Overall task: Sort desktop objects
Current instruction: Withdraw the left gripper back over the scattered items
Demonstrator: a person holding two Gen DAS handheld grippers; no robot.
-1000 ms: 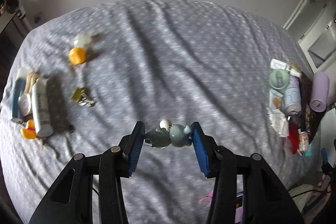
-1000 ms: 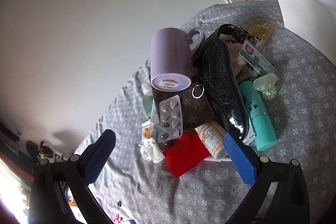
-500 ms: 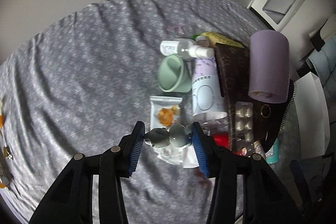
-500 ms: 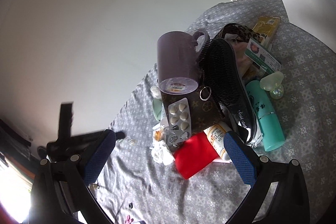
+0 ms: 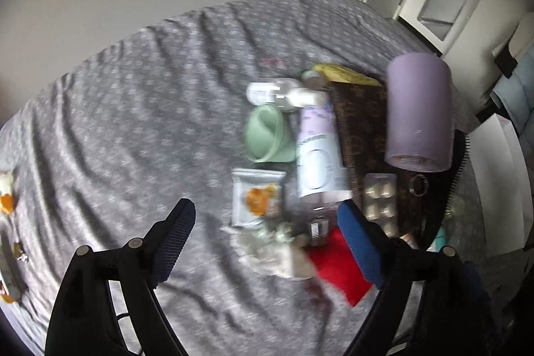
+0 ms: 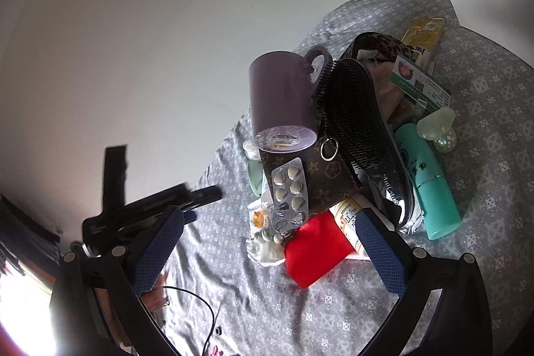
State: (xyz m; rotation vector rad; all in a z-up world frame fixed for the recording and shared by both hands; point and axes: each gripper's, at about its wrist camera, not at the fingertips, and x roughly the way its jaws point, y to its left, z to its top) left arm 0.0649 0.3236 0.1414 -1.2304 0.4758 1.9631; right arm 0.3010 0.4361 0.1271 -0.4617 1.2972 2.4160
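Observation:
My left gripper (image 5: 265, 209) hovers over the pile at the right of the grey patterned cloth (image 5: 133, 122). Its jaws are opening, and nothing is pressed between them. The small grey-green figurine (image 5: 277, 231) lies below them on crumpled white paper (image 5: 267, 252), beside a red pouch (image 5: 337, 266); in the right wrist view the figurine (image 6: 267, 236) shows there too. The pile holds a purple mug (image 5: 419, 109), a brown pouch (image 5: 363, 115), a pill blister (image 5: 380, 199) and a green cup (image 5: 267, 135). My right gripper (image 6: 268, 217) is open and empty, short of the pile.
A black hairbrush (image 6: 360, 135), a teal bottle (image 6: 427, 182) and a yellow packet (image 6: 424, 32) fill the pile's right side. Orange items (image 5: 6, 202) lie at the cloth's far left edge. A thin cable (image 6: 200, 299) runs near a hand (image 6: 155, 292).
The left gripper carried the figurine from mid-cloth over to the pile, then spread its jaws, and the figurine now lies on the pile. The right gripper stayed put.

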